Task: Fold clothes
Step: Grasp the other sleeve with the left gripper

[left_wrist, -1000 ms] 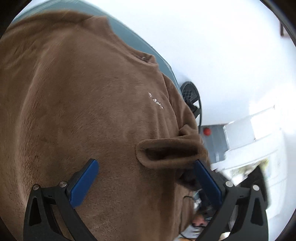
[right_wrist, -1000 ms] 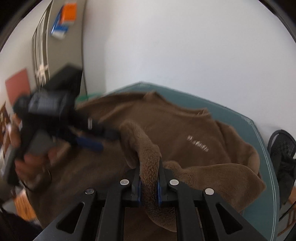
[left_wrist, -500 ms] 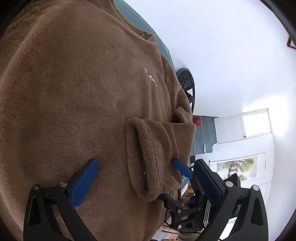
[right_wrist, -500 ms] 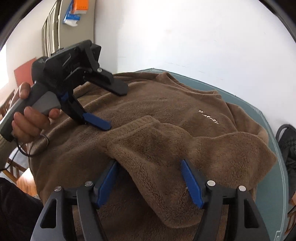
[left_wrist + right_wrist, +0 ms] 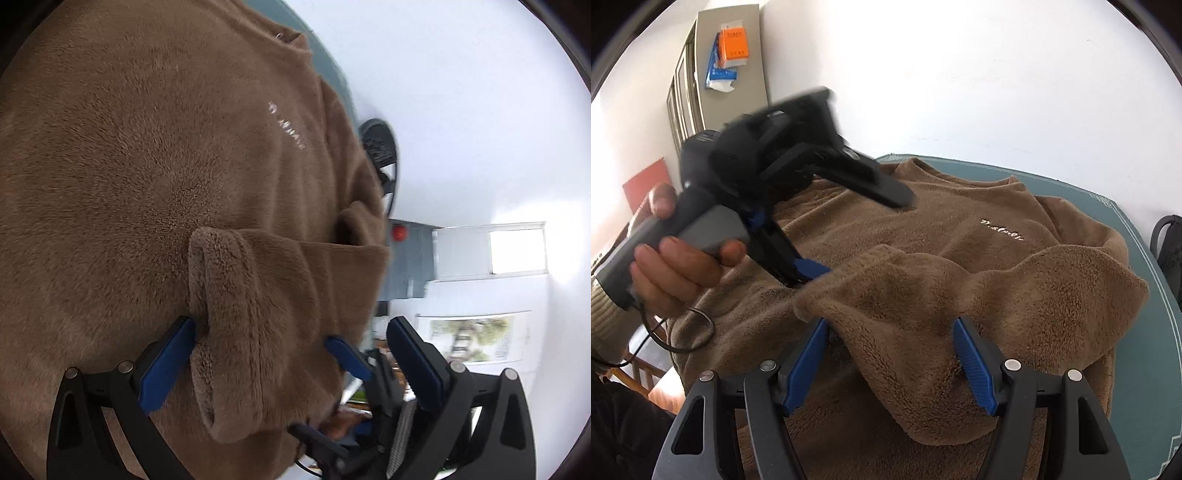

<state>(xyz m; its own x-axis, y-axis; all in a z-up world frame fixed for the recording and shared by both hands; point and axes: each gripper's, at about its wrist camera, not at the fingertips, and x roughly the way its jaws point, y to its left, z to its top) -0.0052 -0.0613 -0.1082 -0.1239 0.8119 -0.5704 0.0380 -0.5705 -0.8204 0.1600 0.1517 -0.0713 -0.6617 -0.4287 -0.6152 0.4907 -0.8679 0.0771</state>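
Brown fleece sweatshirt [image 5: 960, 229] lies flat on the teal table [image 5: 1145, 332], front up, pale script logo [image 5: 1001, 229] on the chest. Collar points toward the white wall; body's long axis runs from wall toward the camera. One sleeve [image 5: 923, 295] is folded across the chest, cuff toward the left gripper [image 5: 846, 236], whose jaws are wide, nothing clamped. Right gripper [image 5: 892, 365] also stands wide, the sleeve lying loose between its blue pads [image 5: 971, 365], unpinched.
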